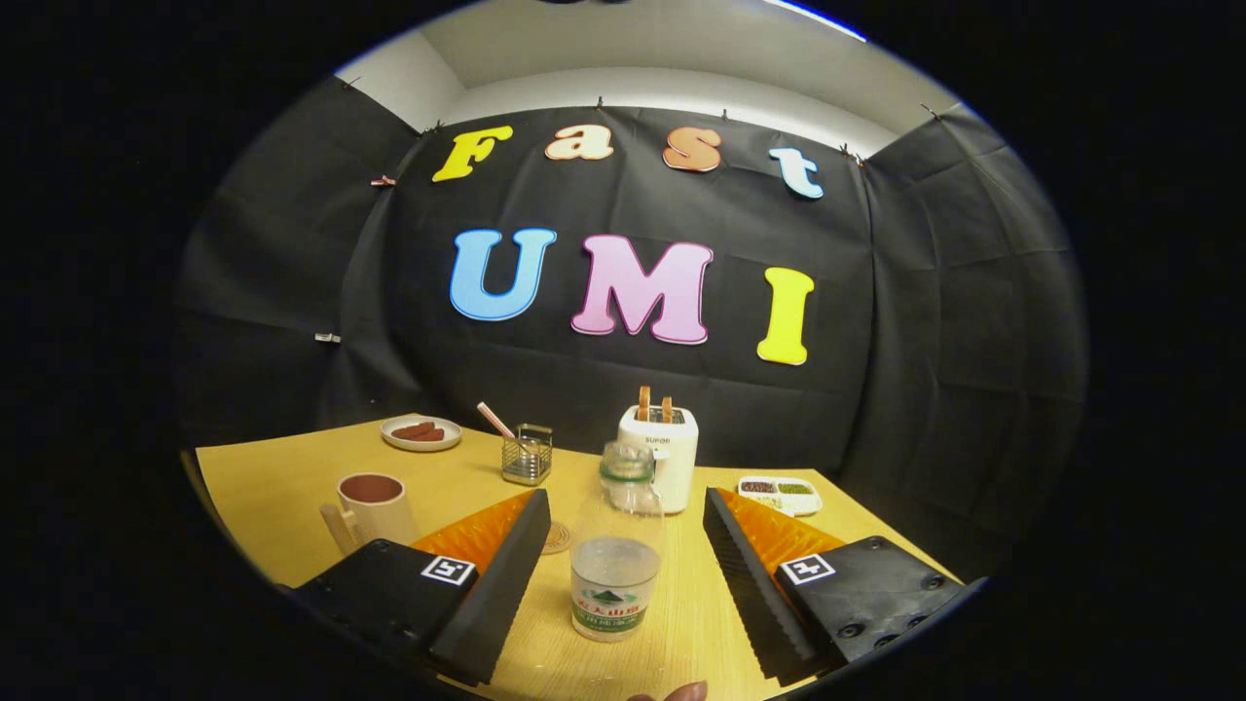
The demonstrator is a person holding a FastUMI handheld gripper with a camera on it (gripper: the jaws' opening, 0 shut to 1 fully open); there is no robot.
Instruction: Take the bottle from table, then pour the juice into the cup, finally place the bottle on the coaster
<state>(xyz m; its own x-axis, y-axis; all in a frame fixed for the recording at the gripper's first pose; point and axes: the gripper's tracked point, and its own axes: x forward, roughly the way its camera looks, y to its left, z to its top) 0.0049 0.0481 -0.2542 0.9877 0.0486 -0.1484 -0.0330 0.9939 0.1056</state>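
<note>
Fingertip skin (681,692) of the person's hand peeks up just behind the gripper (623,574), which is held low and level over the wooden table (292,487), pointing toward the back wall. Its two fingers are spread wide, and the clear plastic bottle (616,545) stands upright on the table between them, with a gap on each side, so neither finger touches it. It holds a little liquid at the bottom. Left of the left finger sits the cup (374,506). A round coaster (557,536) lies just beside the left fingertip. Beyond the bottle stands a white toaster (662,443), with a wire holder (528,455), a plate (421,432) and a divided dish (781,495) farther back.
</note>
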